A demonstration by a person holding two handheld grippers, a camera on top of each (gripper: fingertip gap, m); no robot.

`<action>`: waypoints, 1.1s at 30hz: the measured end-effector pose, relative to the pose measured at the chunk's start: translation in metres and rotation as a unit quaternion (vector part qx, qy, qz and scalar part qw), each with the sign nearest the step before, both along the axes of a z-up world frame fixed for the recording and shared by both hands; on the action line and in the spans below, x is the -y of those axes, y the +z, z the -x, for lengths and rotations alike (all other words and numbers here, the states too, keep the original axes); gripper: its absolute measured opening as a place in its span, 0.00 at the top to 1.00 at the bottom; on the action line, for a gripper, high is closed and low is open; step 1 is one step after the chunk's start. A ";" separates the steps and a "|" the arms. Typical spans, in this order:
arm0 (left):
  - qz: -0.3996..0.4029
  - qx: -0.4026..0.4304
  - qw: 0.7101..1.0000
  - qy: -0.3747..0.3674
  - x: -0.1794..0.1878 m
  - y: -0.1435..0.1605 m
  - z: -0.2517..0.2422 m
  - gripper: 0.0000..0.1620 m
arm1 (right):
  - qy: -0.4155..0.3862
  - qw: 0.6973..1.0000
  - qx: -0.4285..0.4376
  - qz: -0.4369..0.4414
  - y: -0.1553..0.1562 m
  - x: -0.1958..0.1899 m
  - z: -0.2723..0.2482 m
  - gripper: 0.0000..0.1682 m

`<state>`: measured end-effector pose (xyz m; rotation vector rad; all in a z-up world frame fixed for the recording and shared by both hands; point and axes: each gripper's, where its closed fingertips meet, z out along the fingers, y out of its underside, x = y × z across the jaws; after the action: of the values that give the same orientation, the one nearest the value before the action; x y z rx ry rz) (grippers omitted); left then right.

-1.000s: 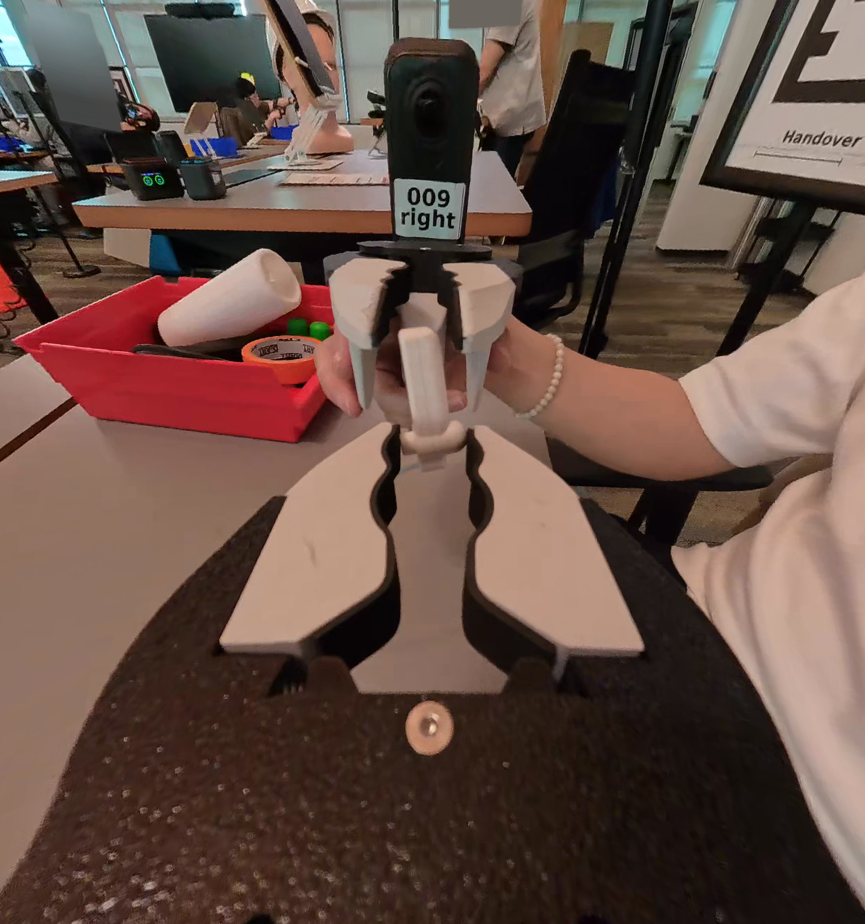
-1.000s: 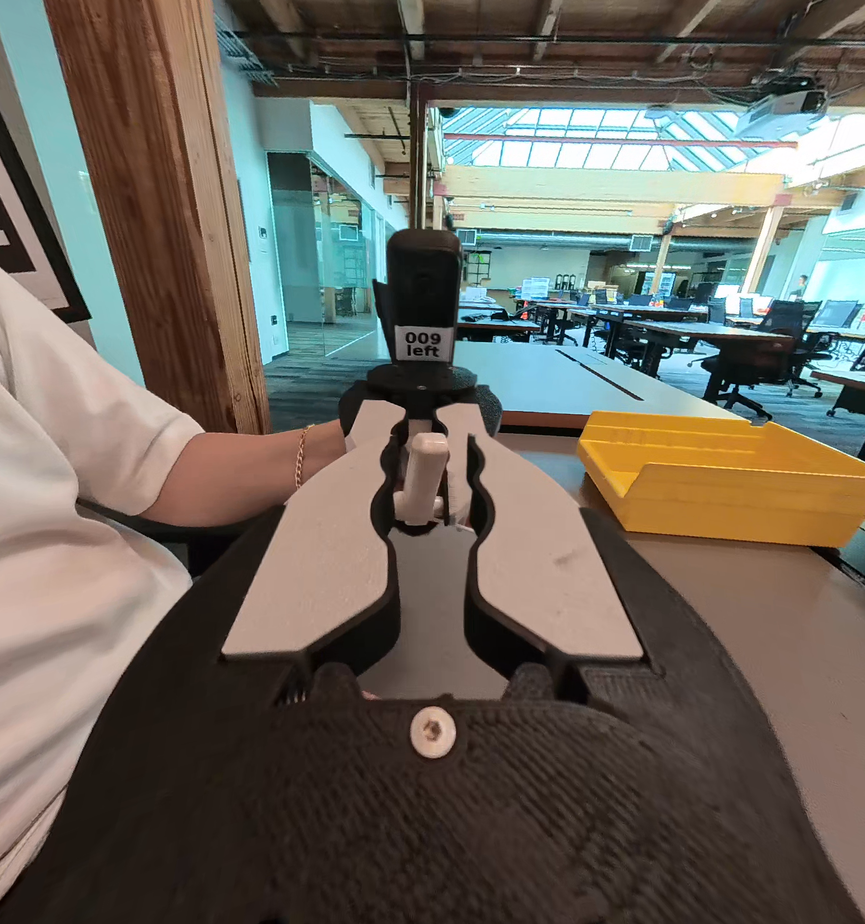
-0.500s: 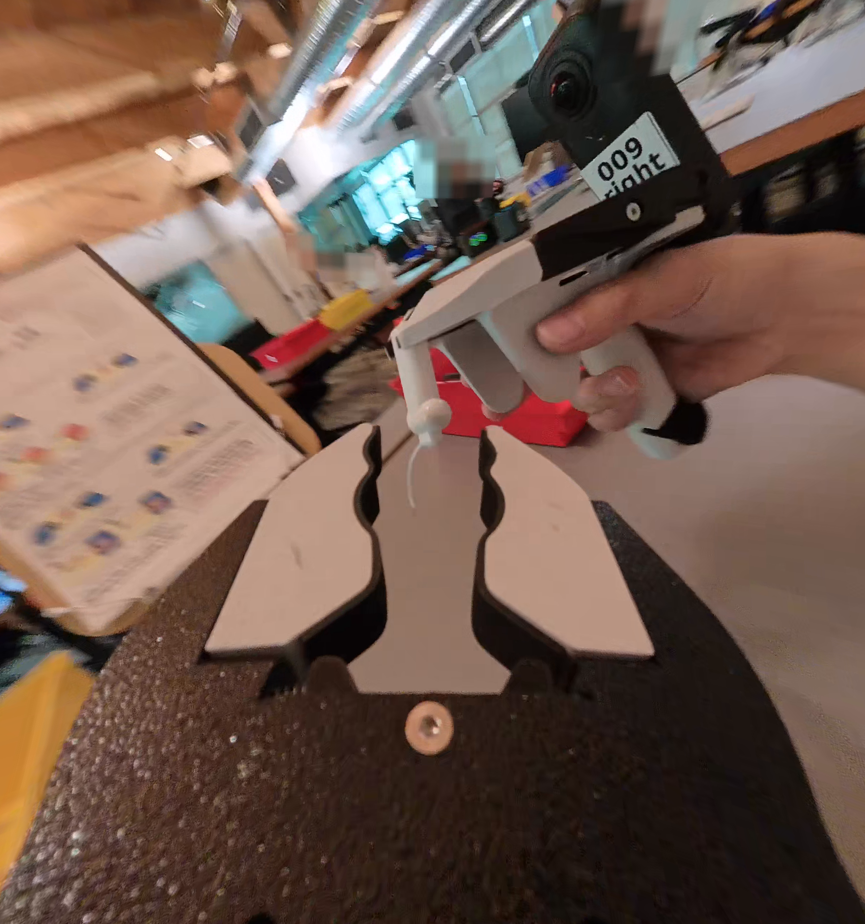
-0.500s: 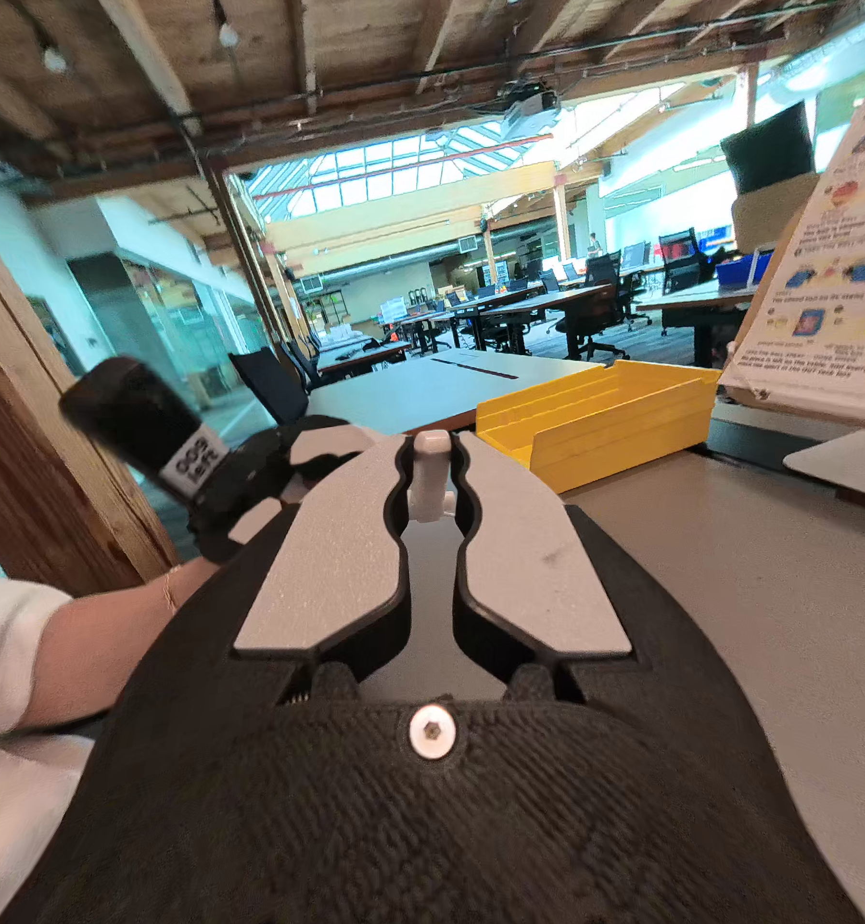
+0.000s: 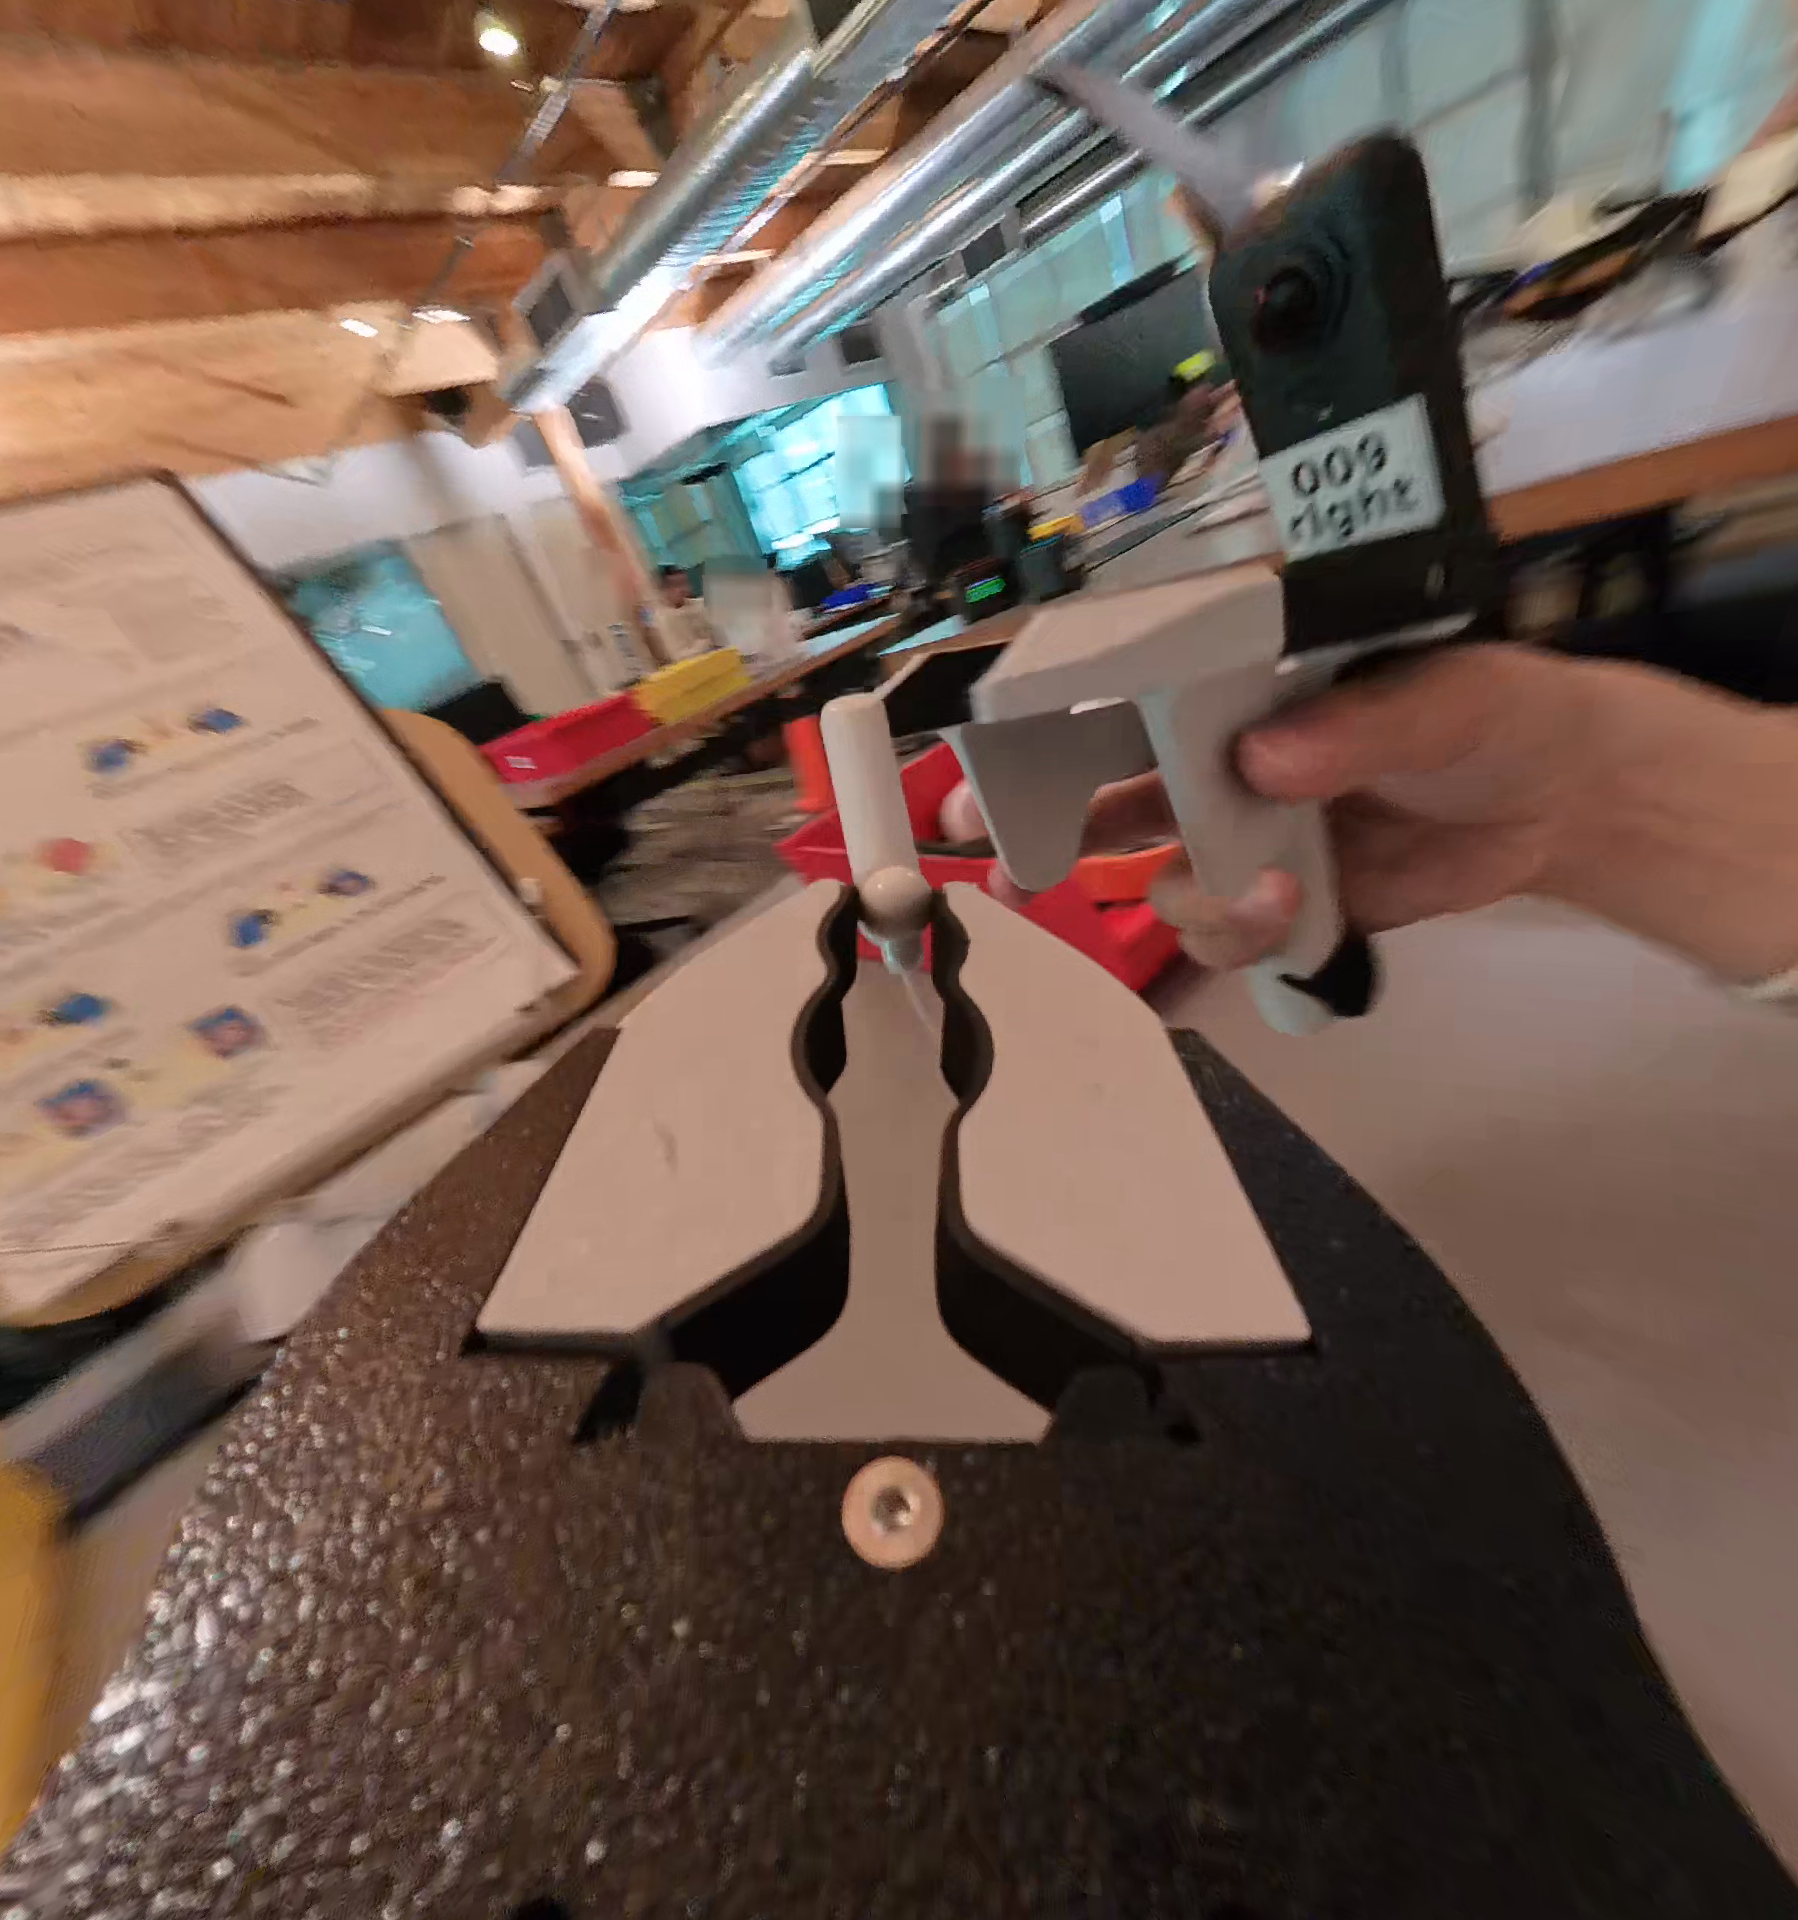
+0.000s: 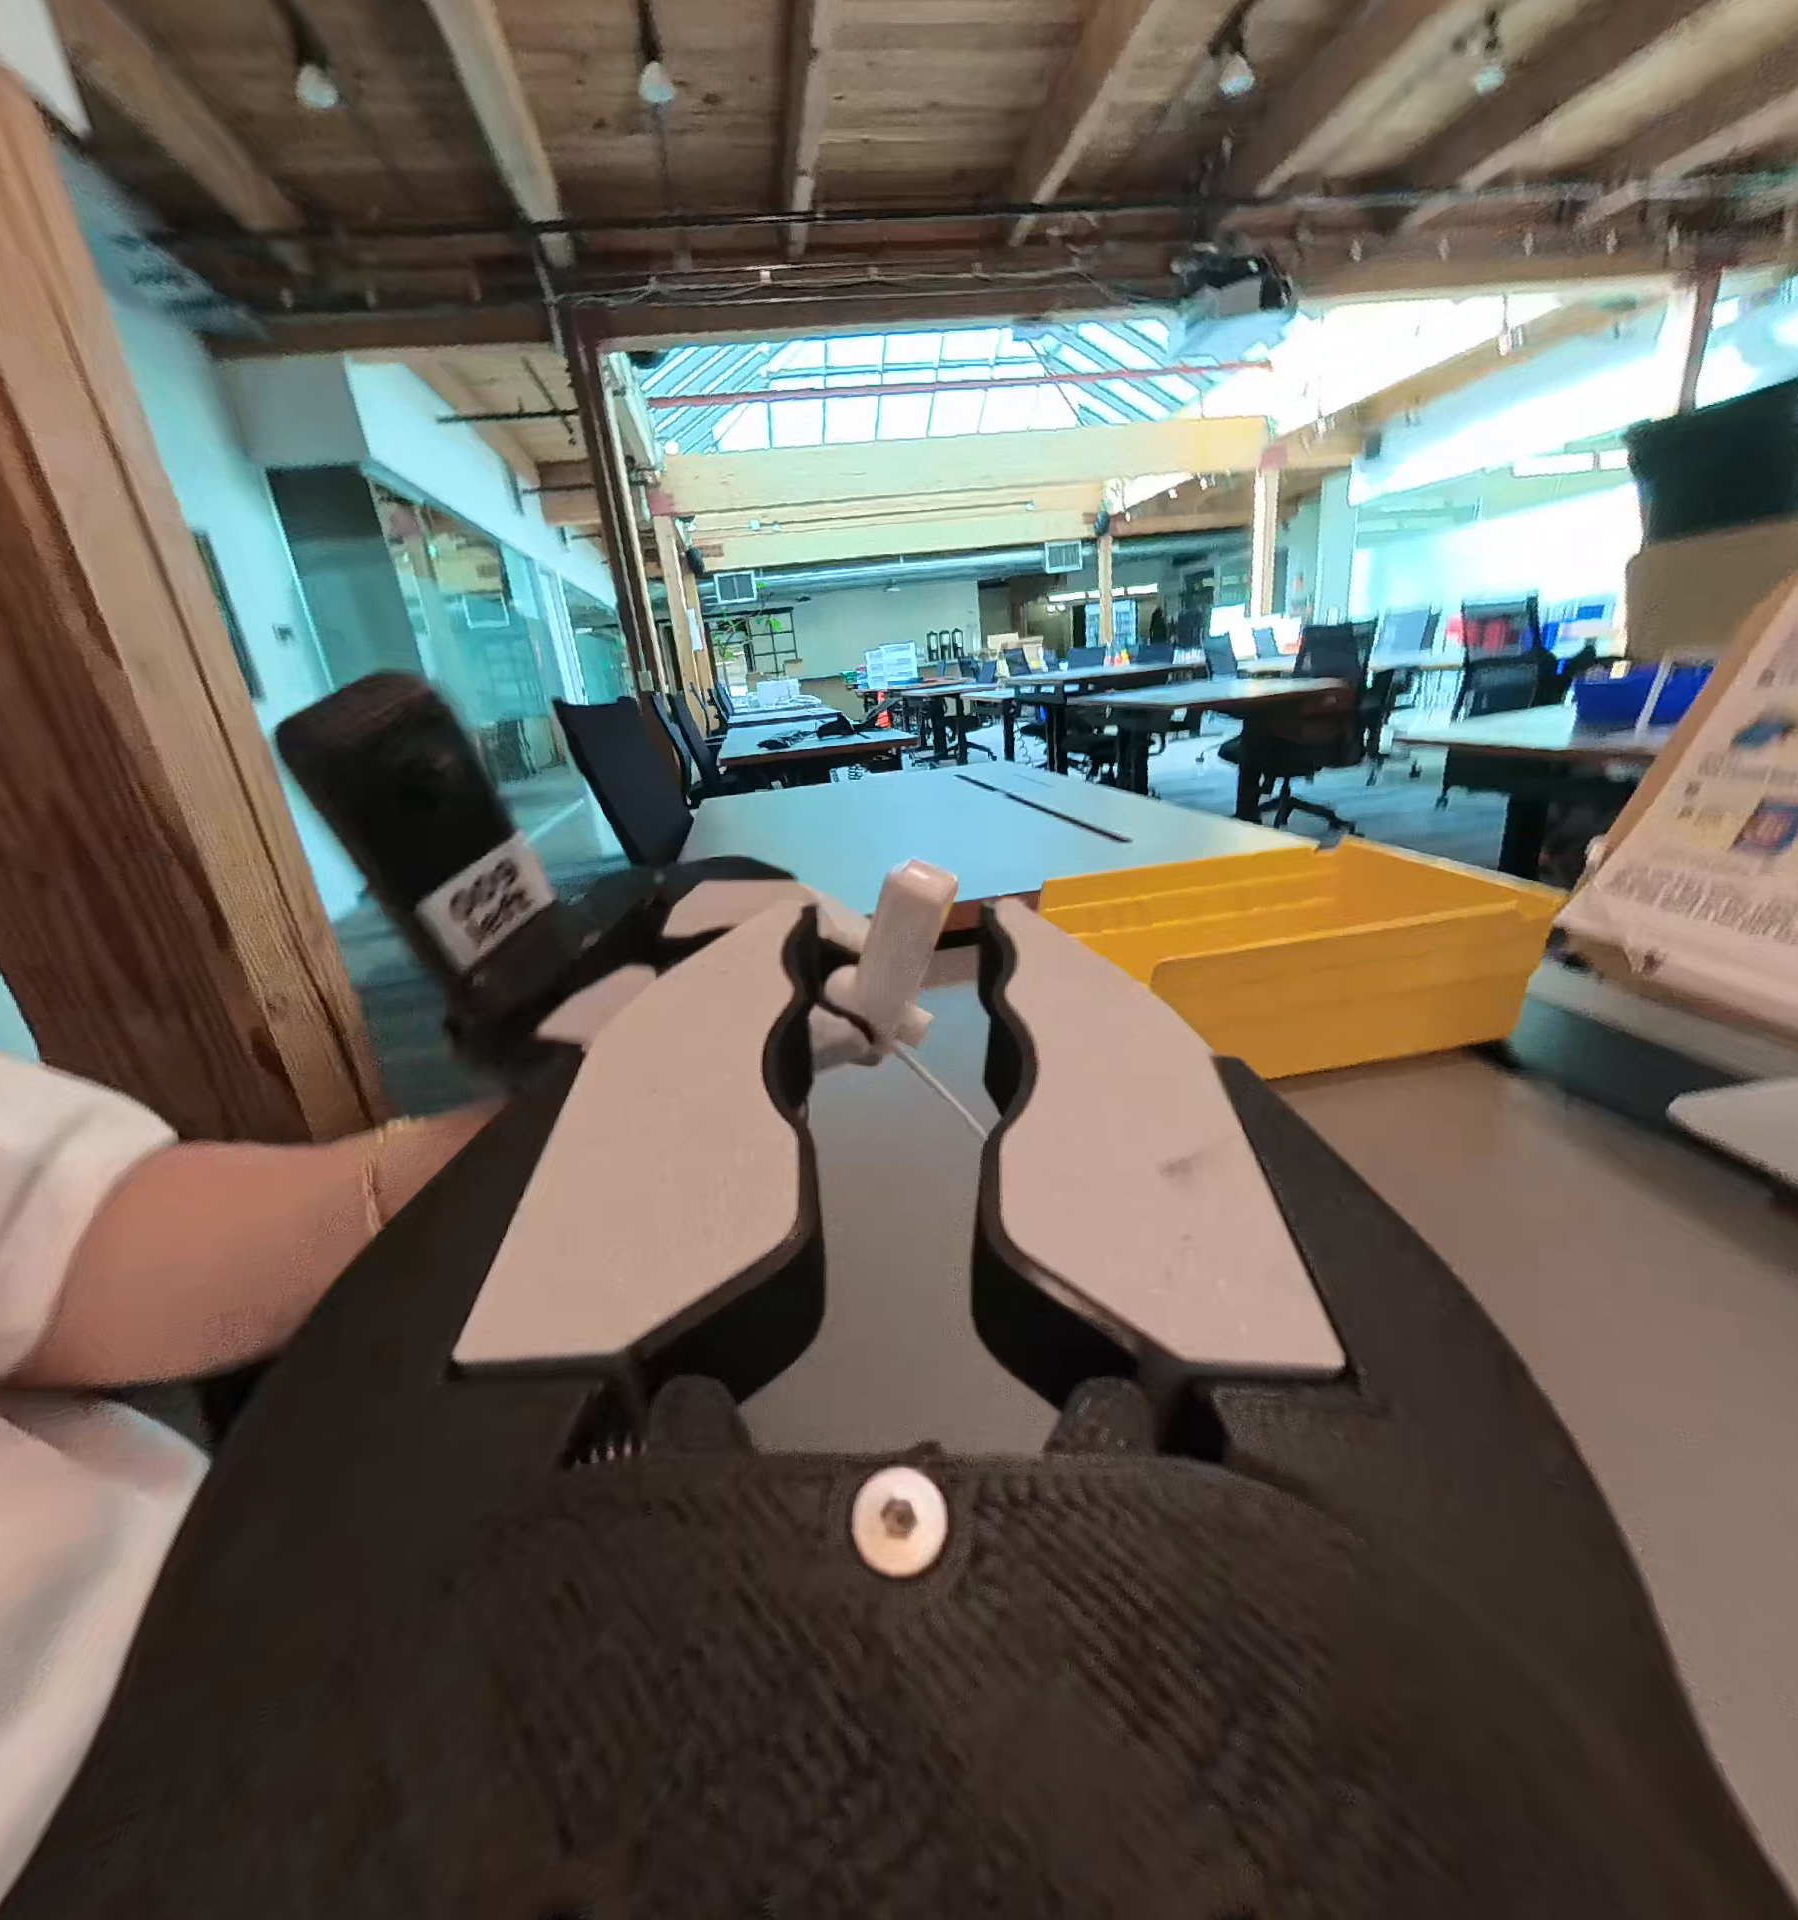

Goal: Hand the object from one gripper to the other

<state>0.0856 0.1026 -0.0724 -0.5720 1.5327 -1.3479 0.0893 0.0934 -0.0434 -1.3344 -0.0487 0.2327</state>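
Since half a second ago, the white object point(image 5: 867, 821) is gripped upright by the left gripper point(image 5: 895, 914); the right gripper point(image 6: 900, 925) is released, tilted at centre-right.

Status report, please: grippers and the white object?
Left gripper shut on white object. Right gripper jaws open, not gripping. No obstruction seen.

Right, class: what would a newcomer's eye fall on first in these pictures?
A small white plastic peg with a thin tail stands pinched in the left gripper's tips, centre of the left wrist view. The right gripper gapes open, apart from it. A bright yellow plastic bin sits on the grey table beyond.
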 end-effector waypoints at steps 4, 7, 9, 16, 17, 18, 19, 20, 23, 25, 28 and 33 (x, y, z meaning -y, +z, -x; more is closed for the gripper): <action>0.106 -0.124 0.963 -0.214 0.010 0.002 0.021 0.92 | 0.008 0.992 0.124 -0.026 0.002 0.022 0.008 0.77; 0.157 -0.226 0.894 -0.353 0.015 0.002 0.044 0.92 | 0.009 0.976 0.217 -0.031 -0.002 0.029 0.020 0.73; 0.154 -0.274 0.873 -0.373 0.015 -0.005 0.047 0.92 | 0.004 0.957 0.290 -0.021 -0.009 0.027 0.030 0.73; 0.146 -0.334 0.841 -0.399 0.022 -0.022 0.051 0.92 | -0.028 0.904 0.427 0.030 -0.029 0.013 0.043 0.72; 0.148 -0.336 0.839 -0.401 0.023 -0.022 0.051 0.92 | -0.023 0.902 0.429 0.035 -0.032 0.012 0.044 0.72; 0.148 -0.337 0.838 -0.402 0.022 -0.023 0.051 0.92 | -0.018 0.901 0.432 0.041 -0.034 0.012 0.045 0.74; 0.147 -0.341 0.834 -0.407 0.022 -0.024 0.053 0.92 | -0.013 0.898 0.436 0.049 -0.038 0.012 0.045 0.76; 0.144 -0.347 0.829 -0.415 0.022 -0.025 0.056 0.92 | -0.009 0.895 0.442 0.058 -0.041 0.012 0.045 0.78; 0.126 -0.378 0.803 -0.443 0.022 -0.029 0.067 0.92 | 0.006 0.887 0.455 0.075 -0.049 0.013 0.048 0.85; 0.115 -0.404 0.787 -0.451 0.020 -0.034 0.070 0.92 | 0.015 0.883 0.463 0.077 -0.051 0.013 0.053 0.87; 0.103 -0.430 0.768 -0.463 0.018 -0.037 0.074 0.92 | 0.029 0.876 0.473 0.088 -0.056 0.011 0.060 0.88; 0.101 -0.447 0.753 -0.471 0.015 -0.038 0.077 0.92 | 0.049 0.878 0.467 0.088 -0.058 0.012 0.065 0.91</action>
<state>0.0090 0.0873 -0.1101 -0.6422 2.7067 -2.1923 0.0245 0.0813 -0.1012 -1.5210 -0.9318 -0.3546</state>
